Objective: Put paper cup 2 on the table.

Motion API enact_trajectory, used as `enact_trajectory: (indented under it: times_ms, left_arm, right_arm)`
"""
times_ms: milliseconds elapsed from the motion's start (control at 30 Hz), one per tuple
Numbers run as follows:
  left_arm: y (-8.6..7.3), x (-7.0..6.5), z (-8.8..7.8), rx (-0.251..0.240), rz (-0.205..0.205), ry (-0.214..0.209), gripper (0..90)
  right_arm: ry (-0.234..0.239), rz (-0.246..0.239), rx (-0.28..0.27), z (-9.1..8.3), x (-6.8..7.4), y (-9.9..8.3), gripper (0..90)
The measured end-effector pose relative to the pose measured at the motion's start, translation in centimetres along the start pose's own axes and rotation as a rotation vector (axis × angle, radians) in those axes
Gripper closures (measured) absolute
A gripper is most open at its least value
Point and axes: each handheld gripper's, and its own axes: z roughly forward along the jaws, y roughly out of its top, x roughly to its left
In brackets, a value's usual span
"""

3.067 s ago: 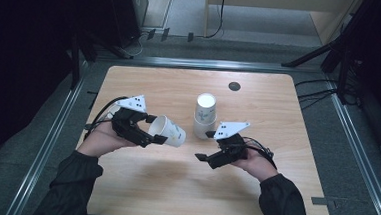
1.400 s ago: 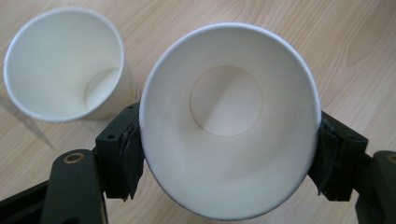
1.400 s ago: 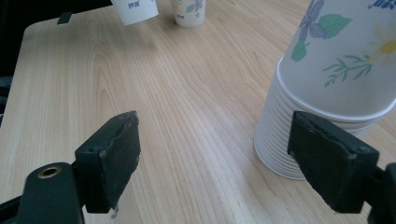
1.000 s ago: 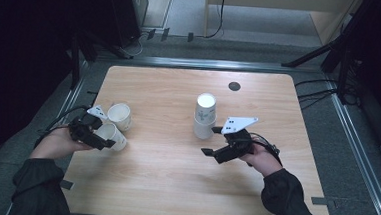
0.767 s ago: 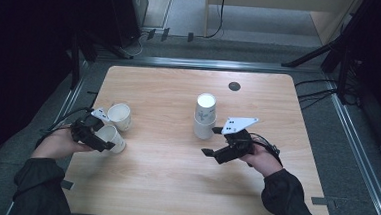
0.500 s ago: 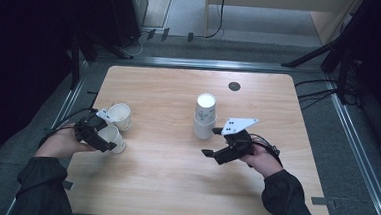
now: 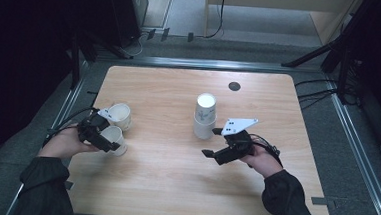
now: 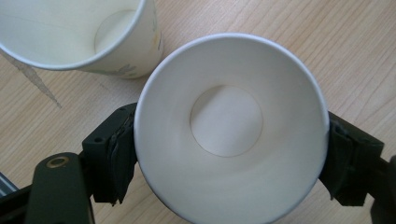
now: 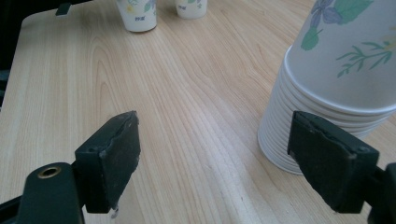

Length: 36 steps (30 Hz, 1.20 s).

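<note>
White paper cup (image 7: pixel 114 139) stands upright at table's (image 7: pixel 173 186) left edge, clamped by left gripper (image 7: pixel 99 134); second cup (image 7: pixel 120 115) just behind. Left gripper view: cup's plain interior (image 8: pixel 229 126) between both jaws. Right gripper view: right gripper (image 9: pixel 224 163) jaws apart beside floral inverted stack (image 9: pixel 336 84).

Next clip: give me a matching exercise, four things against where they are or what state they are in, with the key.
Things:
1. left gripper
2. right gripper
3. stack of cups
4. second loose cup

States:
A. upside down near the table's middle
B. open, holding nothing, beside the stack
C. upright and free at the left edge of the table
D. jaws on either side of an upright cup

Pairs: 1-D, 2-B, 3-A, 4-C
</note>
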Motion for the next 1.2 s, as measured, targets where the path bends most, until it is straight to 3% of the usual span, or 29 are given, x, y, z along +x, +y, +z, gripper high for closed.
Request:
enact_trajectory:
  times_ms: [567, 833, 1100, 1200]
  left_arm:
    - [-0.1, -0.2, -0.3, -0.037, -0.004, -0.060, 15.4]
    - [-0.3, 0.2, -1.4, -0.101, -0.028, -0.084, 13.7]
    - [-0.4, 0.3, -3.0, -0.163, -0.052, -0.089, 13.7]
    - [-0.3, 0.1, -3.9, -0.166, -0.057, -0.075, 13.7]
  right_arm:
    - [-0.002, -0.002, 0.002, 0.0, 0.0, 0.0, 17.5]
    - [0.001, -0.003, 0.000, 0.0, 0.0, 0.0, 17.5]
    - [0.001, -0.003, -0.001, -0.1, -0.1, 0.0, 17.5]
    - [0.001, -0.003, 0.001, -0.1, 0.0, 0.0, 17.6]
